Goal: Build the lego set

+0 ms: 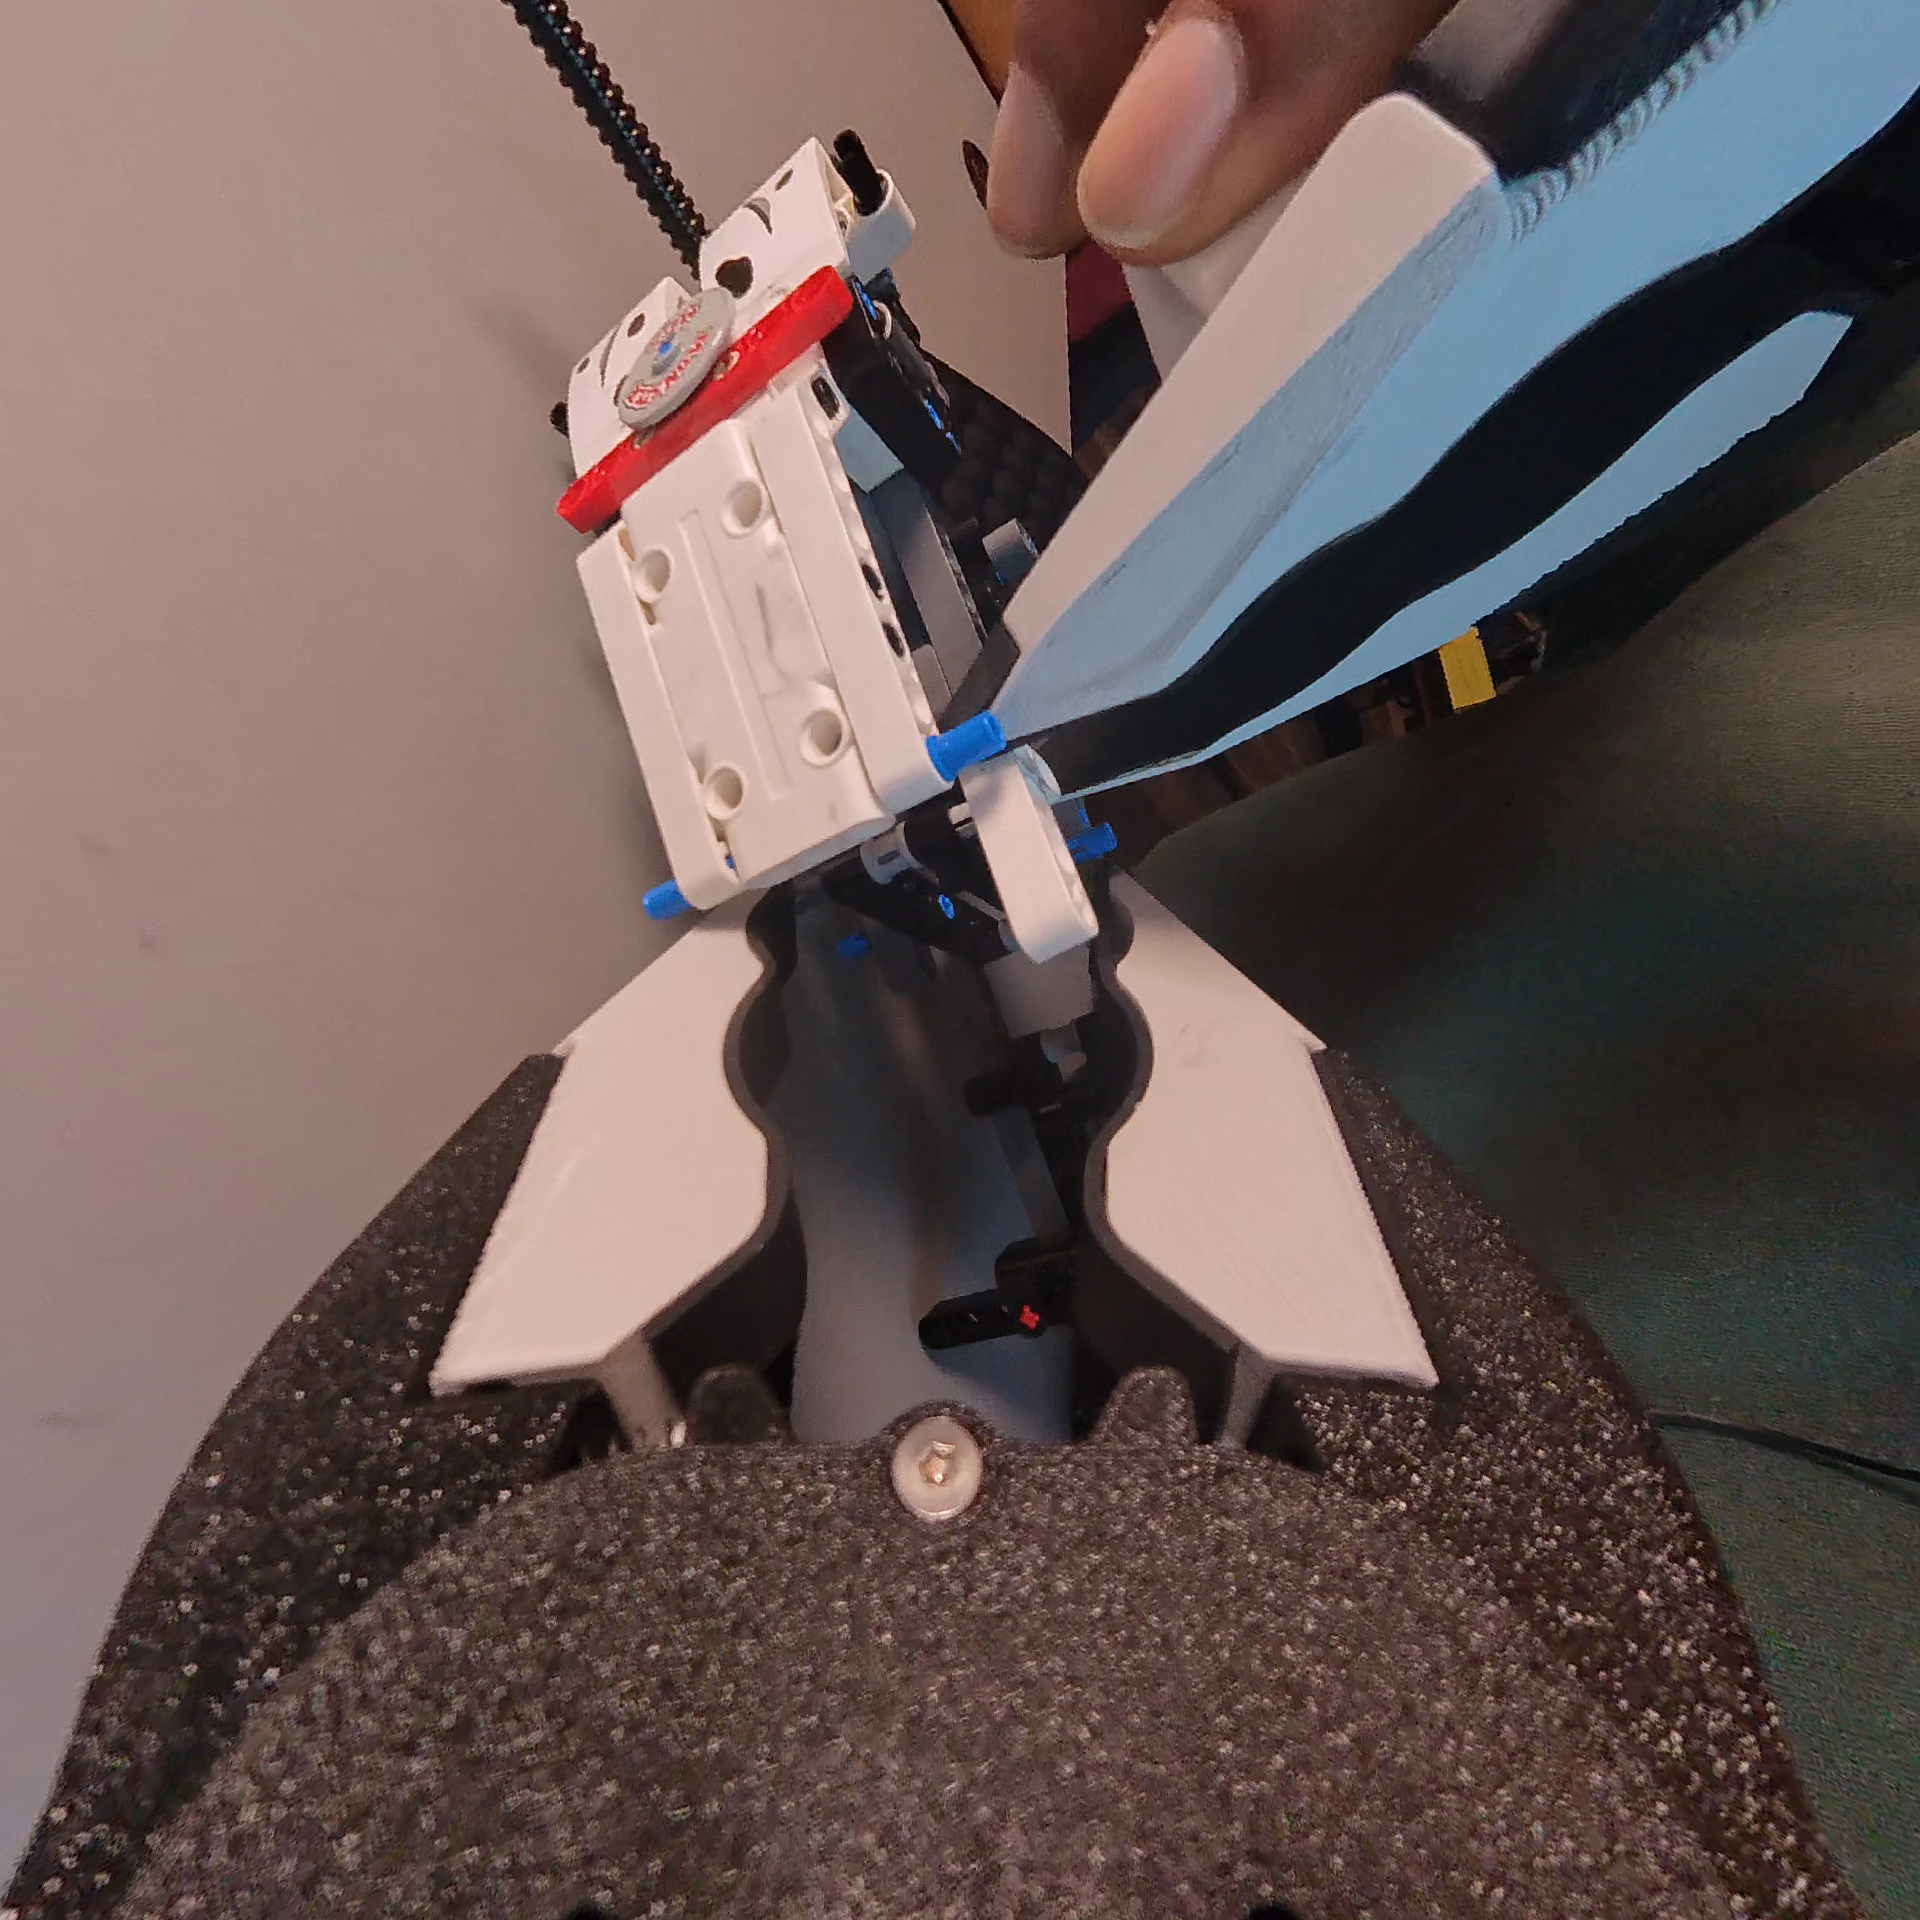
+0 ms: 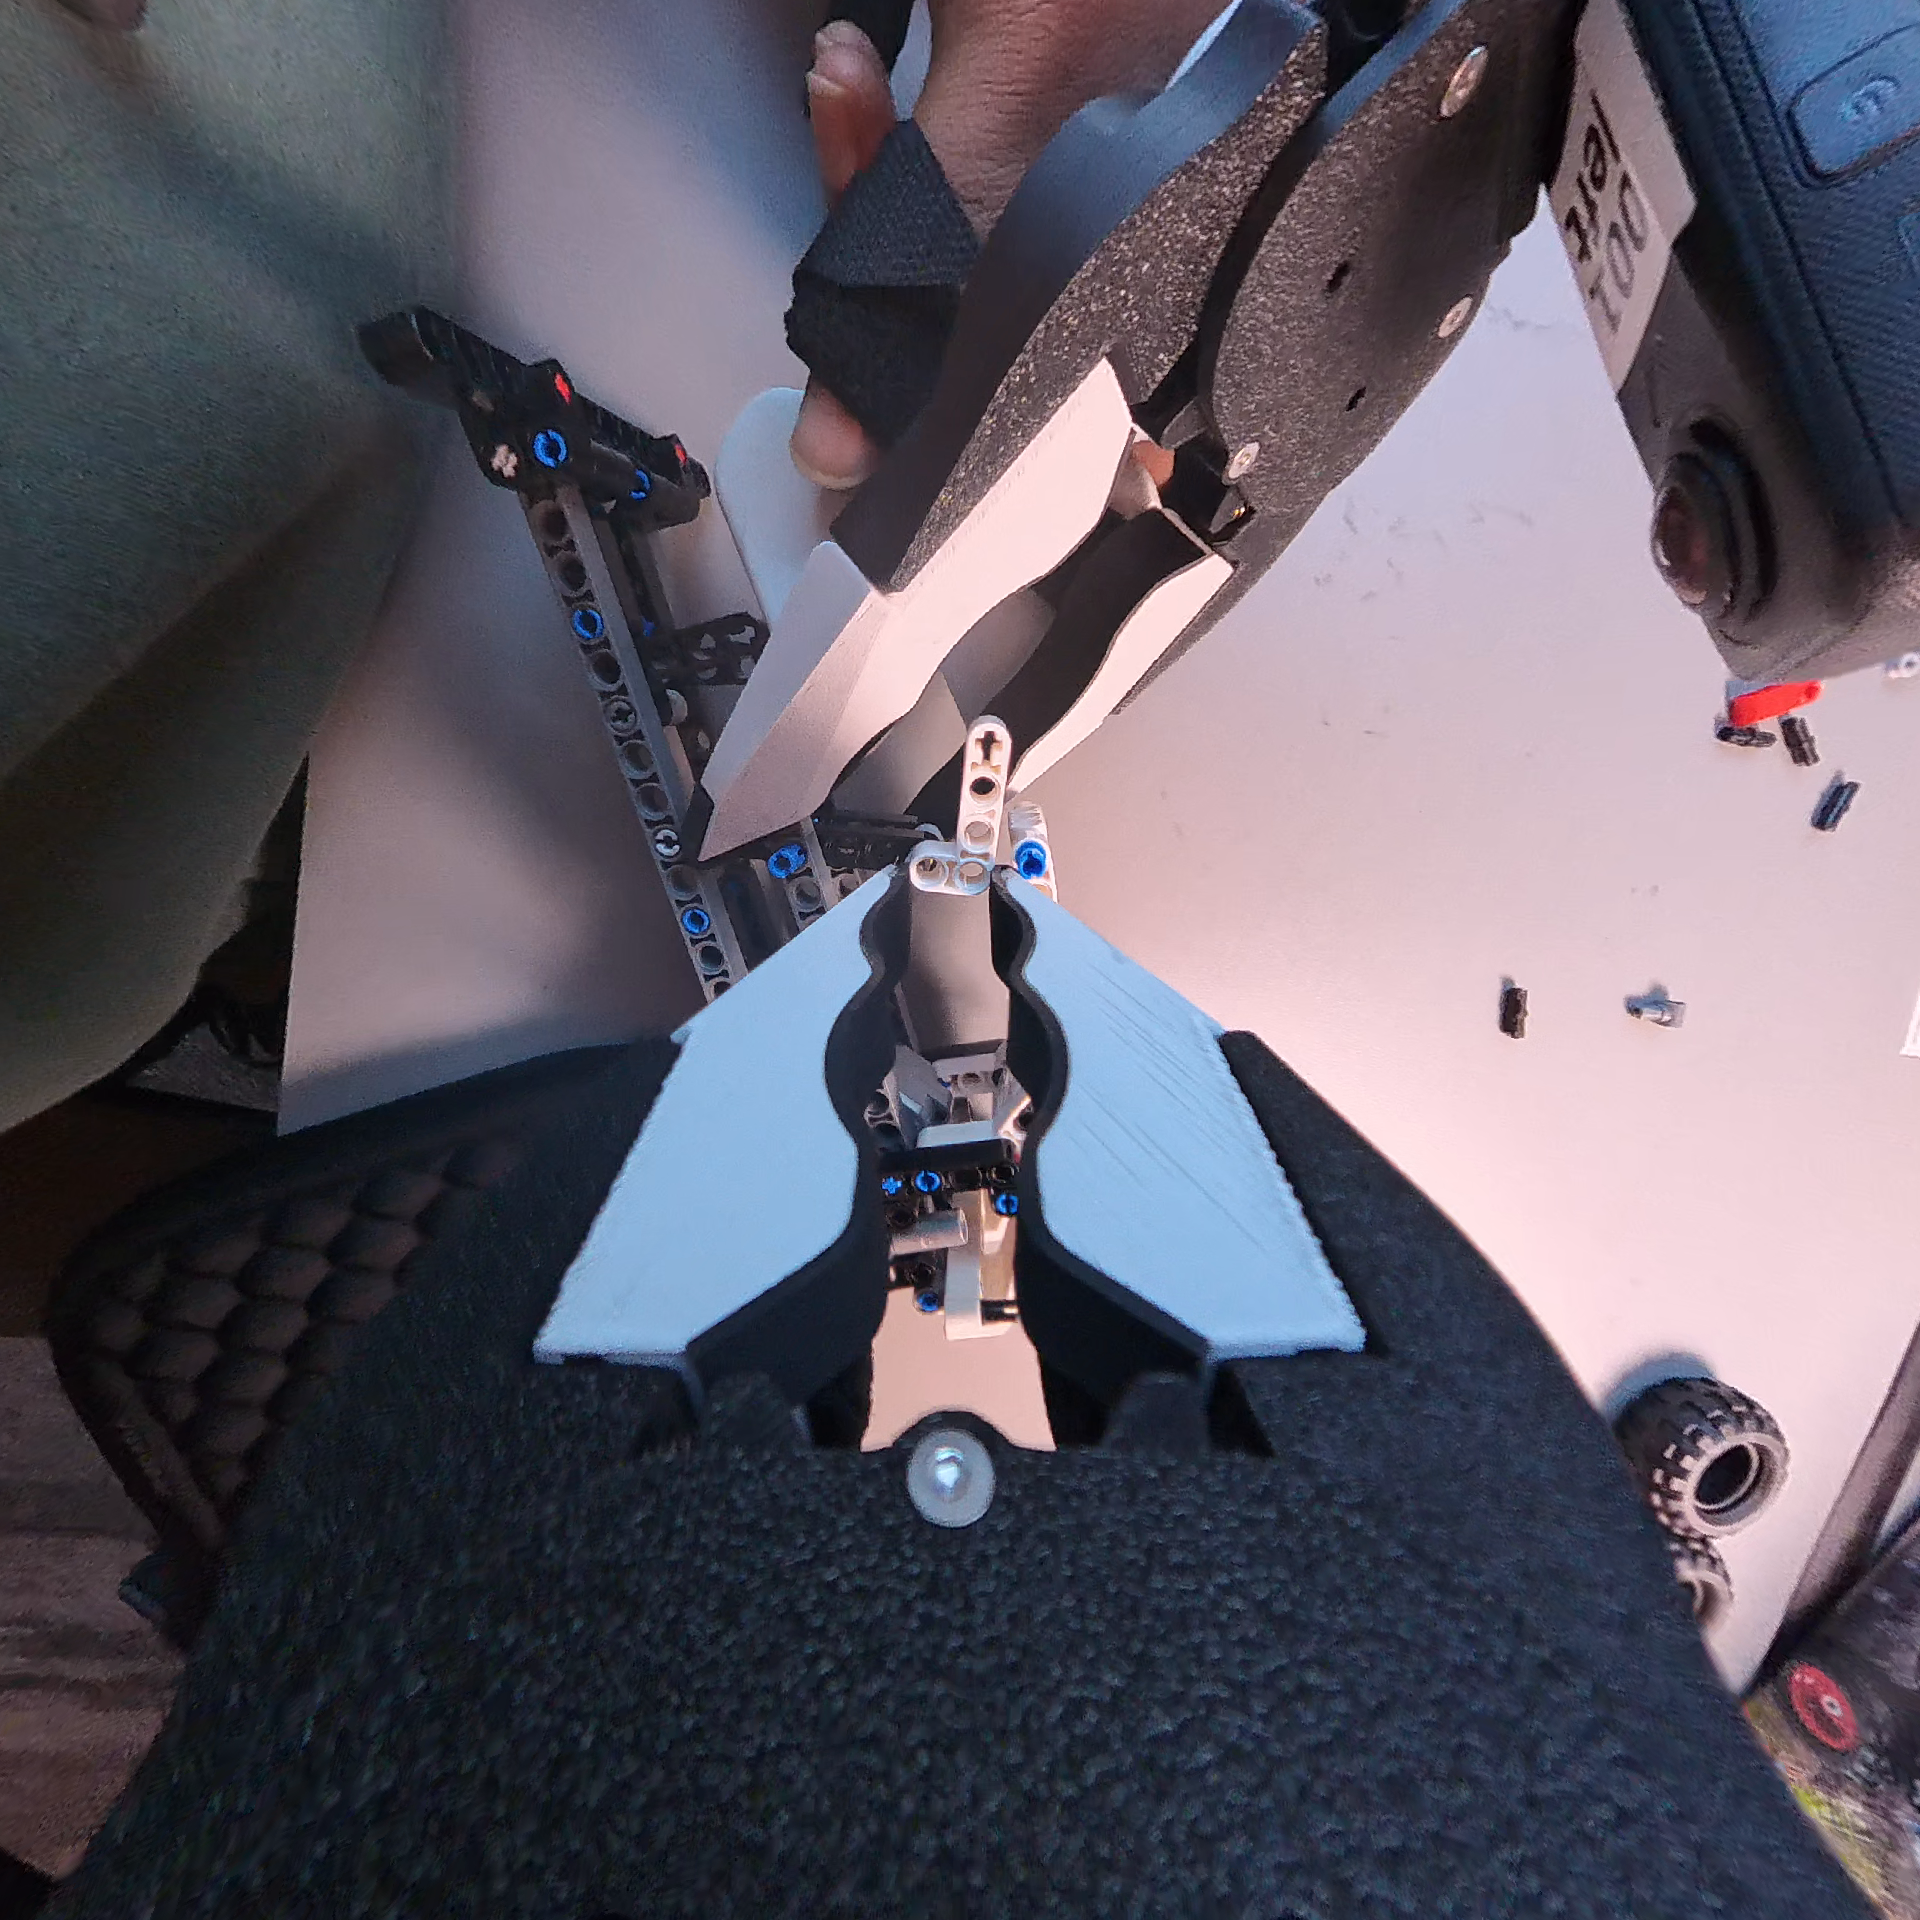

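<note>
We hold the partly built lego model (image 1: pixel 748 665), a white-panelled technic assembly with a red flat plate (image 1: pixel 707 400) and a grey round disc (image 1: pixel 670 358) on top, between our two tools above the pale bench (image 2: pixel 1403 852). The left hand-held gripper (image 1: pixel 940 914) has its white, black-padded fingers closed down on the model's dark lower frame, so the white panels stand just beyond its tips, tilted to the left. A black and grey technic beam (image 1: pixel 1039 1143) of the model runs back between those fingers toward the camera.

The right hand-held gripper (image 2: pixel 951 878) meets the model from the opposite side. Its fingers are nearly together and pinch a small white technic connector (image 2: pixel 951 868) at the tips, beside a blue pin (image 2: pixel 1029 858) on the model. In the left wrist view that same tool (image 1: pixel 1023 743) touches the model's right edge, close to a blue pin (image 1: pixel 961 743).

Past the model, small loose black and grey pieces (image 2: pixel 1652 1006) lie on the bench, and a black treaded rubber tyre (image 2: pixel 1704 1455) sits near the bench edge.
</note>
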`<control>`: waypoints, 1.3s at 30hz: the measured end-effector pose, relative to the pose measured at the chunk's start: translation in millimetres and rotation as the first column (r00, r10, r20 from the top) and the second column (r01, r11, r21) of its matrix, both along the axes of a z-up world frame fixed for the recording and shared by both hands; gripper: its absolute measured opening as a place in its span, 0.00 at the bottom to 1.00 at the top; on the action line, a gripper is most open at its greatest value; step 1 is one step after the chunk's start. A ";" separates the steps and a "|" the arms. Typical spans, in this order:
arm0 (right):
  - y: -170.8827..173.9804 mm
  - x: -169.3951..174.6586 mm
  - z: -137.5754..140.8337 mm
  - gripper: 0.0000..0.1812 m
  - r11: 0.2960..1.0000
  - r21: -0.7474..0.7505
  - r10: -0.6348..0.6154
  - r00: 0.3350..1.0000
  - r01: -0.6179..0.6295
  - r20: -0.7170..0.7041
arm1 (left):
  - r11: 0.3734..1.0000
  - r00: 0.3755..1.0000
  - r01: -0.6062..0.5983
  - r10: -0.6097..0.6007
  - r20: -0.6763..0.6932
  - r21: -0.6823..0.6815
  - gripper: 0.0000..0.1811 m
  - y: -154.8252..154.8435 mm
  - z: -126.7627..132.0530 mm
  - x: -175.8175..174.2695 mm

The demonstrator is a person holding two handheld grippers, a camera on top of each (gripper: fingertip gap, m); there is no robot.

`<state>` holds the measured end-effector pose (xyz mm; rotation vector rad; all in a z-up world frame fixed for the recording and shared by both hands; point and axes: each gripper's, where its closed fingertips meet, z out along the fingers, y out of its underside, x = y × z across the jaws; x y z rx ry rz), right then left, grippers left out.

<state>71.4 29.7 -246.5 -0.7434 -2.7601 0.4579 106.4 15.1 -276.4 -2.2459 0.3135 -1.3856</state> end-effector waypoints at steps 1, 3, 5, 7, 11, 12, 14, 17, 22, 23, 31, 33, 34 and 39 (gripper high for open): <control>0.4 0.2 0.1 0.08 1.000 0.006 0.008 1.000 -0.008 0.002 | 1.000 1.000 0.002 -0.002 0.000 0.000 0.31 0.2 0.0 0.1; 2.5 0.0 0.6 0.08 1.000 0.022 0.019 1.000 -0.019 -0.004 | 1.000 1.000 0.003 -0.003 0.003 0.000 0.31 1.4 0.3 -0.5; 3.2 0.3 1.5 0.08 0.999 0.024 0.027 1.000 -0.027 -0.014 | 1.000 1.000 0.003 -0.003 0.000 0.005 0.31 2.2 0.6 -1.1; 1.0 1.8 1.7 0.08 0.999 0.014 0.033 0.999 -0.032 -0.014 | 1.000 1.000 0.004 -0.004 -0.003 0.008 0.31 2.4 0.7 -0.9; 0.2 2.3 1.2 0.08 0.999 0.020 0.037 0.999 -0.037 -0.016 | 1.000 1.000 0.002 -0.002 -0.001 0.006 0.31 4.0 0.5 -1.4; 0.5 1.3 0.9 0.08 0.999 0.027 0.035 0.999 -0.035 -0.018 | 1.000 1.000 0.000 0.000 -0.001 0.005 0.31 4.3 0.3 -1.5; 2.3 0.6 0.6 0.08 0.998 0.057 0.043 0.999 -0.042 -0.020 | 1.000 1.000 -0.003 0.003 0.001 0.003 0.31 4.9 0.1 -2.1; 7.4 -0.2 1.4 0.08 0.996 0.076 0.039 0.999 -0.038 -0.013 | 1.000 1.000 -0.005 0.005 -0.001 0.007 0.31 4.8 0.3 -1.9; 3.1 1.0 1.0 0.08 0.996 0.070 0.055 0.998 -0.054 -0.015 | 1.000 1.000 -0.005 0.005 -0.005 0.010 0.31 5.1 0.4 -1.6; 3.9 1.1 0.7 0.08 0.996 0.076 0.055 0.998 -0.054 -0.017 | 1.000 1.000 -0.004 0.004 -0.006 0.011 0.31 5.1 0.4 -1.5; 0.5 -1.0 -1.3 0.07 0.987 0.130 0.103 0.994 -0.098 -0.039 | 1.000 1.000 -0.007 0.008 -0.026 0.027 0.30 7.2 0.6 -0.5; -0.6 2.0 -2.7 0.07 0.980 0.149 0.134 0.991 -0.130 -0.013 | 0.999 0.999 -0.003 0.005 -0.039 0.034 0.30 7.8 0.8 0.3; 0.7 2.3 -1.2 0.07 0.981 0.145 0.132 0.991 -0.129 -0.013 | 0.999 0.999 -0.010 0.012 -0.038 0.039 0.30 8.9 1.7 -0.3; 0.3 1.6 4.0 0.07 0.999 -0.007 0.052 0.996 -0.053 -0.073 | 0.999 1.000 -0.015 0.017 -0.022 0.048 0.31 9.4 5.4 -0.9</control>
